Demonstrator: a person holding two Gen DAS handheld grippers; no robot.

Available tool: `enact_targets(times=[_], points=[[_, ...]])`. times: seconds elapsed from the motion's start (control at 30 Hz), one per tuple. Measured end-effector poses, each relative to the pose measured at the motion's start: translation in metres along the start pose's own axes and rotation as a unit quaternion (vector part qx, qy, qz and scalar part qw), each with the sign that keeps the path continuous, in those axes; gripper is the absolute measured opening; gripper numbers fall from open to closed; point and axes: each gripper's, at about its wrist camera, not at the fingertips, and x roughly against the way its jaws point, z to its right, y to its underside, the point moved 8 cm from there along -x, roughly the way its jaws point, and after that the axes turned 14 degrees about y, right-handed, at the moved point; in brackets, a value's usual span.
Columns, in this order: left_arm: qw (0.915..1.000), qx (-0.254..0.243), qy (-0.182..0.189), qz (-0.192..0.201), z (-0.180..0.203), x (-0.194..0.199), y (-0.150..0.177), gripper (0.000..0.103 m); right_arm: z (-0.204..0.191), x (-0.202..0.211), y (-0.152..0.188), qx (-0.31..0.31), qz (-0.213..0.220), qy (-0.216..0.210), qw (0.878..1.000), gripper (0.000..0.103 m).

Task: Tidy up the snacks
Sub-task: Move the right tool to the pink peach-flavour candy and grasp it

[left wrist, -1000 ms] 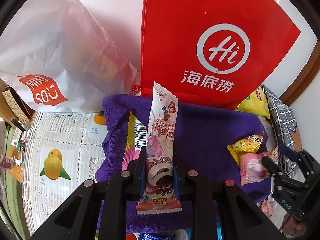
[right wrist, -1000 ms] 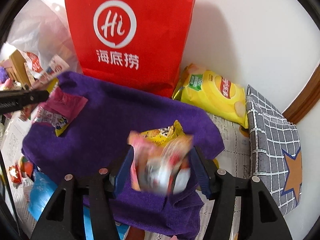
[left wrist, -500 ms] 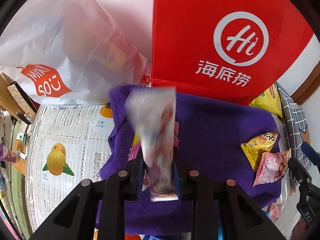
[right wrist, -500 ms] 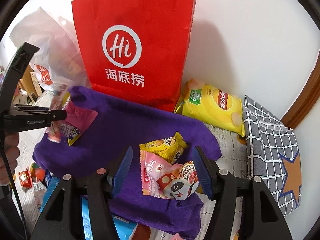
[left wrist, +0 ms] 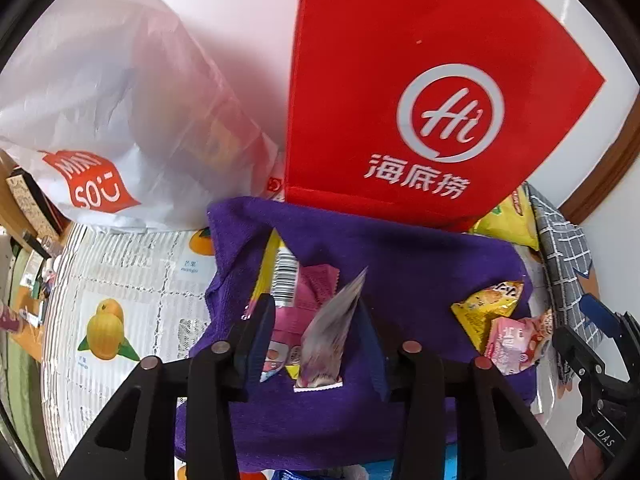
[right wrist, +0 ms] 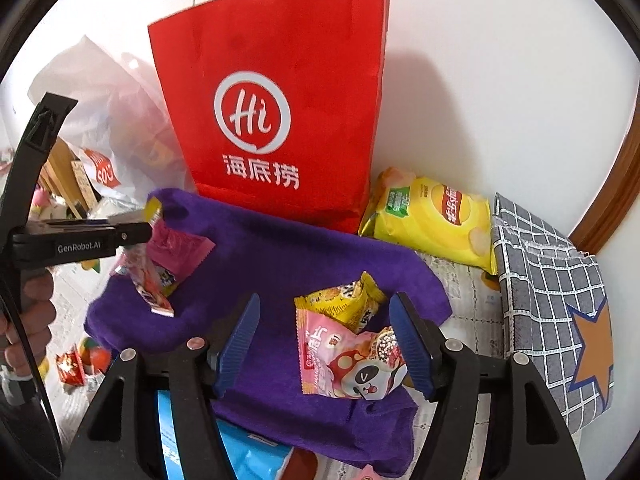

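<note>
Both sets of jaws are opening over the purple towel (right wrist: 280, 248): the left gripper (left wrist: 316, 332) around a blurred long snack packet (left wrist: 326, 340), the right gripper (right wrist: 326, 340) beside a pink mushroom-print packet (right wrist: 348, 364).

Fuzzy purple cloth (right wrist: 280, 264); glossy plastic snack packets (right wrist: 352, 360); matt red paper bag (right wrist: 280, 80).

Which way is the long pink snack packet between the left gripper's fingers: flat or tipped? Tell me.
Tipped. The long pink packet leans with its lower end on the purple cloth, blurred, between the left gripper's opening jaws.
</note>
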Motion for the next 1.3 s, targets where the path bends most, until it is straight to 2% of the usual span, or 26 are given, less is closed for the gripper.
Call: enact_targets(times=[0.17,0.3,0.47,0.6,0.73,0.8,0.97,1.07,1.2,1.3], points=[[0.9995,-0.009,0.027,0.011,0.012,0.006,-0.003,0.042,0.002,0.018,-0.005,-0.007,0.026,0.008,1.0,0.07],[0.9991,-0.017,0.033,0.018,0.019,0.013,-0.004,0.044,0.007,0.035,-0.009,-0.017,0.053,0.016,0.998,0.07],[0.9987,-0.028,0.038,0.021,0.027,0.017,-0.003,0.044,0.018,0.04,-0.003,-0.037,0.057,0.041,0.997,0.07],[0.9982,-0.034,0.043,0.023,0.032,0.02,-0.002,0.044,0.029,0.041,0.02,-0.039,0.051,0.049,0.997,0.07],[0.9979,-0.036,0.048,0.024,0.035,0.023,-0.002,0.044,0.044,0.035,0.057,-0.057,0.011,0.052,0.997,0.069],[0.9978,-0.036,0.049,0.027,0.035,0.025,-0.002,0.044,0.051,0.032,0.078,-0.058,-0.004,0.053,0.997,0.063],[0.9977,-0.036,0.047,0.034,0.034,0.032,-0.004,0.044,0.051,0.016,0.136,-0.061,-0.057,0.026,0.996,0.059],[0.9978,-0.037,0.043,0.036,0.034,0.032,-0.004,0.044,0.046,0.009,0.156,-0.05,-0.067,0.02,0.996,0.055],[0.998,-0.041,0.035,0.032,0.036,0.028,-0.003,0.045,0.048,0.002,0.163,-0.04,-0.053,0.03,0.997,0.055],[0.998,-0.045,0.033,0.029,0.038,0.025,-0.002,0.045,0.048,0.0,0.166,-0.048,-0.058,-0.006,0.997,0.055]])
